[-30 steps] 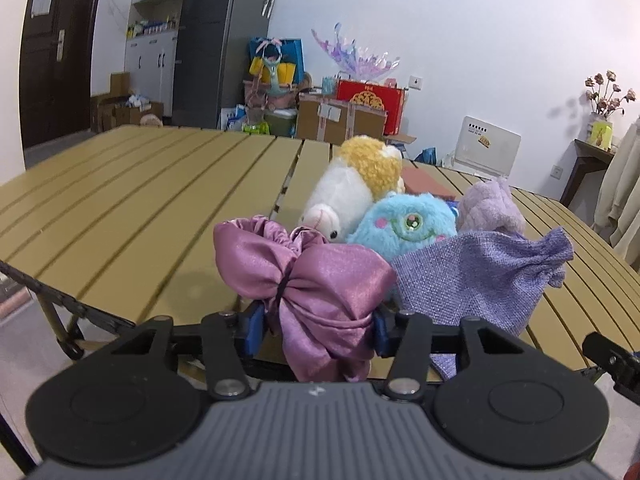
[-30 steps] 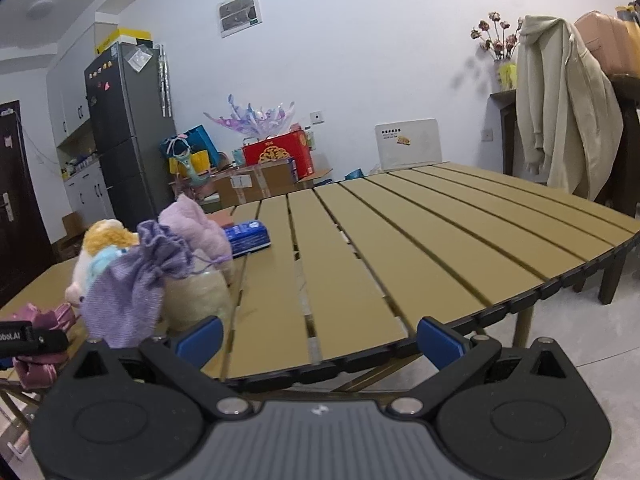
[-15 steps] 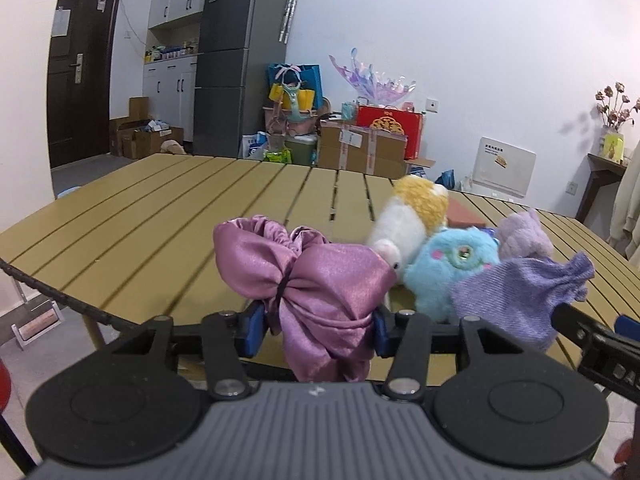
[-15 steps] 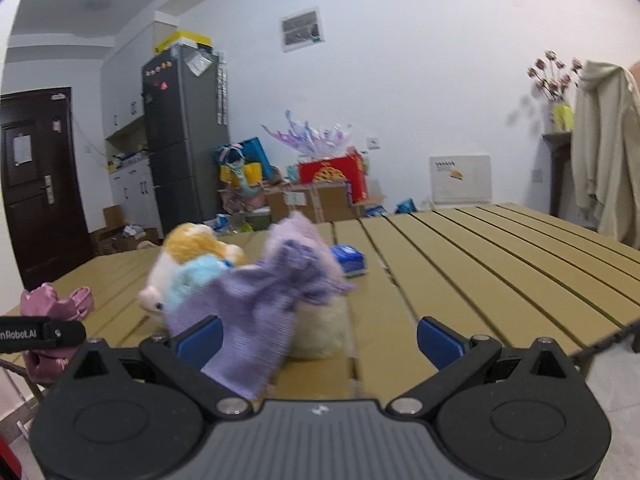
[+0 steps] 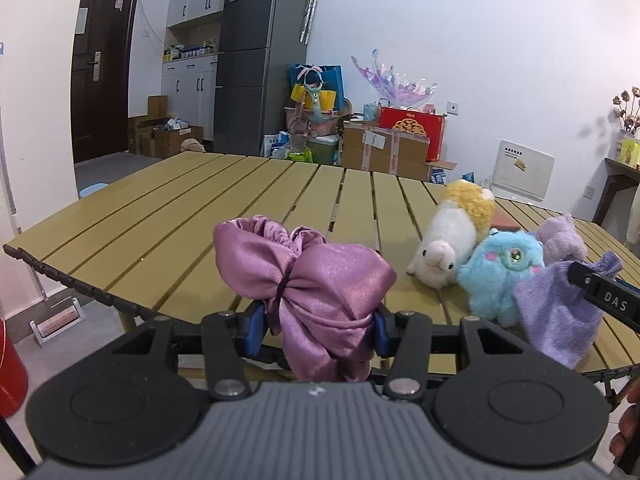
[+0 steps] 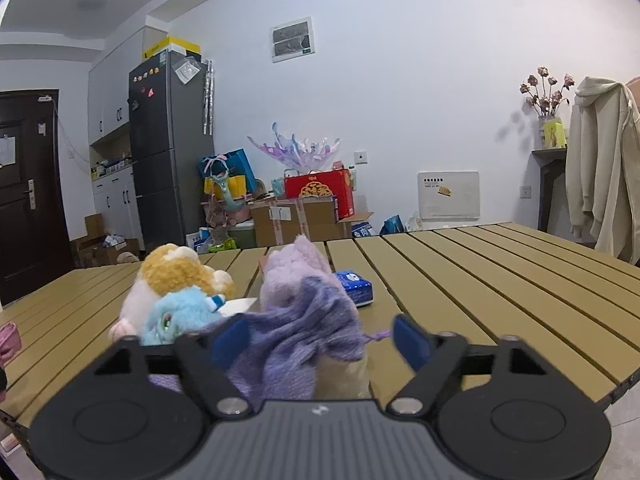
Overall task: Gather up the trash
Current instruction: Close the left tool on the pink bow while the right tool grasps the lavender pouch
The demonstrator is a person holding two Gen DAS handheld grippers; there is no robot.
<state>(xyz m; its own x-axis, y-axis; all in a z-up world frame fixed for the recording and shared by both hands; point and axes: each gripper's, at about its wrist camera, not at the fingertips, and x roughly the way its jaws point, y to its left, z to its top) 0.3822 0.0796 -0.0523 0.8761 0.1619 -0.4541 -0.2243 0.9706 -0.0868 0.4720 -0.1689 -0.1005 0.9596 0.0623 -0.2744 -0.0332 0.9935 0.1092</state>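
**poster1:** Two grippers in play, both at the near edge of the yellow-green slatted folding table (image 5: pixel 248 200). Left gripper (image 5: pixel 318 322) is clamped tight on a shiny pink-purple satin drawstring pouch (image 5: pixel 308 280), blue pads pressed into the fabric on both sides just below its tied neck. The pouch's ruffled top sticks up above the fingers and the rest bulges down between them.

**poster2:** and the right one?

**poster1:** Right gripper (image 6: pixel 316 340) has its jaws spread wide, with a lavender woven cloth drawstring bag (image 6: pixel 296 332) sitting between them. The left blue fingertip (image 6: pixel 230 338) looks like it's touching the cloth, the other one (image 6: pixel 410 340) is clear of it. So not gripping anything (as far as I can tell). In the left wrist view that same bag (image 5: pixel 560 316) stands at the table's near edge, with the right gripper's black finger in front of its top.

**poster2:** what's around it?

**poster1:** Plush pile just behind and beside the bag: a fluffy light-blue plush with big eyes (image 5: pixel 500 272), a white plush with a yellow-orange back (image 5: pixel 452 232) lying on its side, and a pale purple fuzzy plush (image 5: pixel 560 236) at the back. Small blue tissue packet (image 6: pixel 356 286) lies flat on the slats beyond the purple plush. Red bucket (image 5: pixel 10 376) on the floor at far left.
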